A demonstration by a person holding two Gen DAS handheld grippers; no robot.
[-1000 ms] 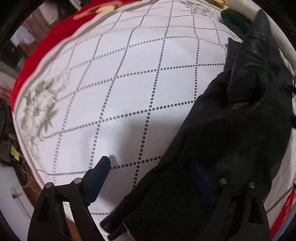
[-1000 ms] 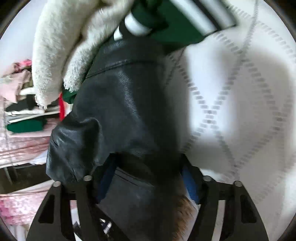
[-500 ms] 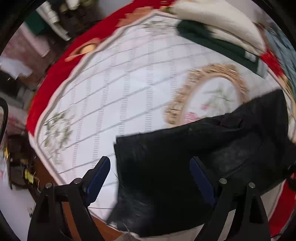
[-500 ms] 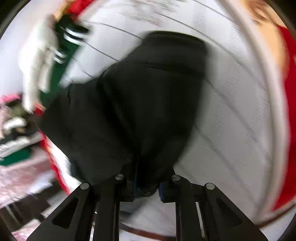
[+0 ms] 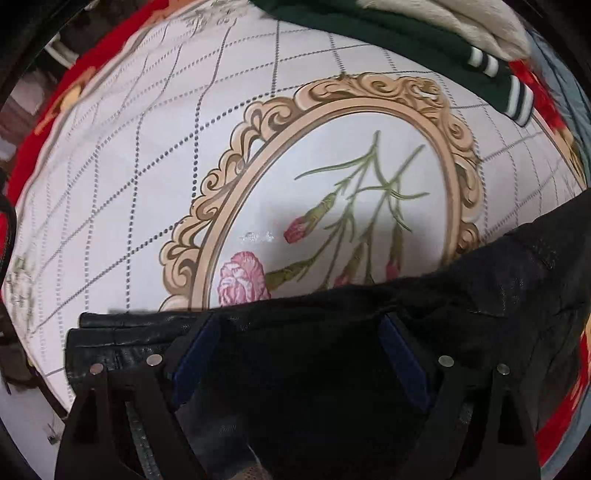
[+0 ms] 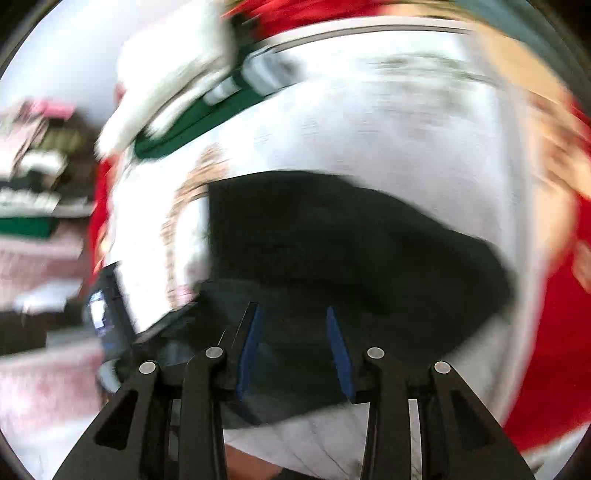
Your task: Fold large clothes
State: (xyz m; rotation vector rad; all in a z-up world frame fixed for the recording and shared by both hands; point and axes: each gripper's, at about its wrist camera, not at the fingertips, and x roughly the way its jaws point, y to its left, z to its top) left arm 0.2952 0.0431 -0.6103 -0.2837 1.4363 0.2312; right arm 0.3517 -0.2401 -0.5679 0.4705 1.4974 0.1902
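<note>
A black leather jacket (image 5: 480, 295) lies on the white patterned cloth (image 5: 147, 166), along the near edge in the left wrist view. My left gripper (image 5: 301, 332) is open, its blue pads (image 5: 192, 362) wide apart over the jacket's edge. In the blurred right wrist view the jacket (image 6: 351, 240) is a dark spread shape on the cloth. My right gripper (image 6: 293, 325) is open, its blue pads (image 6: 338, 350) apart just above the jacket, holding nothing.
A green garment with white stripes (image 5: 424, 48) and a cream fleece (image 5: 461, 18) lie at the cloth's far side, also in the right wrist view (image 6: 177, 96). A gold-framed flower print (image 5: 332, 206) marks the cloth's middle. The red border (image 6: 546, 350) runs along the edge.
The right gripper was shut on the jacket half a second ago and is now open. The jacket went from bunched to spread flat. The left gripper moved over its edge.
</note>
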